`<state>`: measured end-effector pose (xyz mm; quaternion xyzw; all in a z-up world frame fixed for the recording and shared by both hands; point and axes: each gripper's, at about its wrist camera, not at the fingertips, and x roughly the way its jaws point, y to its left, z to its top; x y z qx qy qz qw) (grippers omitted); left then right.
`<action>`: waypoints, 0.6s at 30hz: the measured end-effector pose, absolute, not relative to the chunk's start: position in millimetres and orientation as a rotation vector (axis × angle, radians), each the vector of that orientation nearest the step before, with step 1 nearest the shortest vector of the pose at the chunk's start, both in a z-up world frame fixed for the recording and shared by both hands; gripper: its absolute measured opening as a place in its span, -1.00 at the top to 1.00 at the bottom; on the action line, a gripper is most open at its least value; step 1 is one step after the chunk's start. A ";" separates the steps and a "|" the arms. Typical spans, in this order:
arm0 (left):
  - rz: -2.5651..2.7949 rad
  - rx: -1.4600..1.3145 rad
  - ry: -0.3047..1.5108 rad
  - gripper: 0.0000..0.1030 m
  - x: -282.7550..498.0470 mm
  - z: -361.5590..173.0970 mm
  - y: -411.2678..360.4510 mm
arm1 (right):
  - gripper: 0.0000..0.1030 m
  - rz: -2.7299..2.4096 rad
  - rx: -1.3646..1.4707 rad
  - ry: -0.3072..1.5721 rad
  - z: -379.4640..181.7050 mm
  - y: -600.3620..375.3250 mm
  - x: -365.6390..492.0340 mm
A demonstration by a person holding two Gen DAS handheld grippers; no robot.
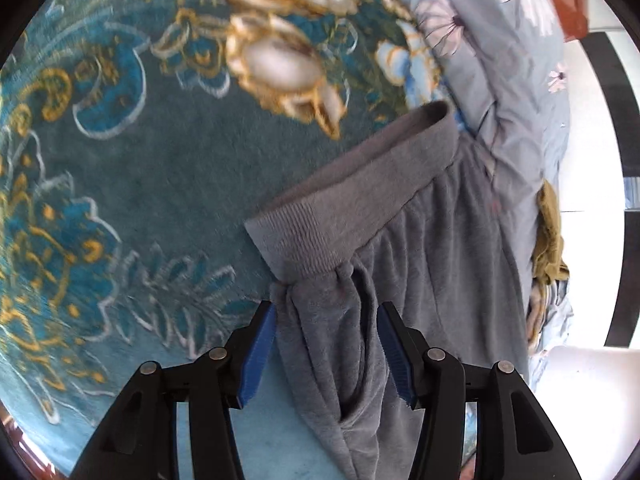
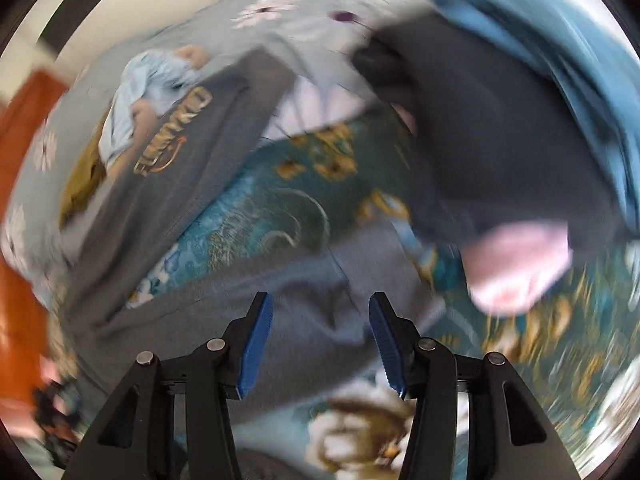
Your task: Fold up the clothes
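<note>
A grey fleece garment (image 1: 420,248) with a ribbed cuff (image 1: 360,196) lies on a teal floral blanket (image 1: 168,168). My left gripper (image 1: 326,316) is open, its blue pads on either side of a bunched fold of the grey fabric just below the cuff. In the blurred right wrist view, the same grey garment (image 2: 256,300) with gold lettering (image 2: 172,140) spreads over the blanket (image 2: 272,208). My right gripper (image 2: 320,308) is open, with a part of the grey fabric between its pads.
A light blue daisy-print quilt (image 1: 500,60) lies along the blanket's edge, with an olive cloth (image 1: 550,240) beside it. In the right wrist view, a dark garment (image 2: 480,140), a blue cloth (image 2: 560,60), a pink cloth (image 2: 520,264) and a pale blue shirt (image 2: 136,92) lie around.
</note>
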<state>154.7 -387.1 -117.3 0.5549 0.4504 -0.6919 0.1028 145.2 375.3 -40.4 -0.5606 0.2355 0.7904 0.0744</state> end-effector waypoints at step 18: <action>-2.000 1.451 1.425 0.90 196.0 -121.3 -413.3 | 0.00 2.097 -1.650 1.193 -117.7 405.5 206.9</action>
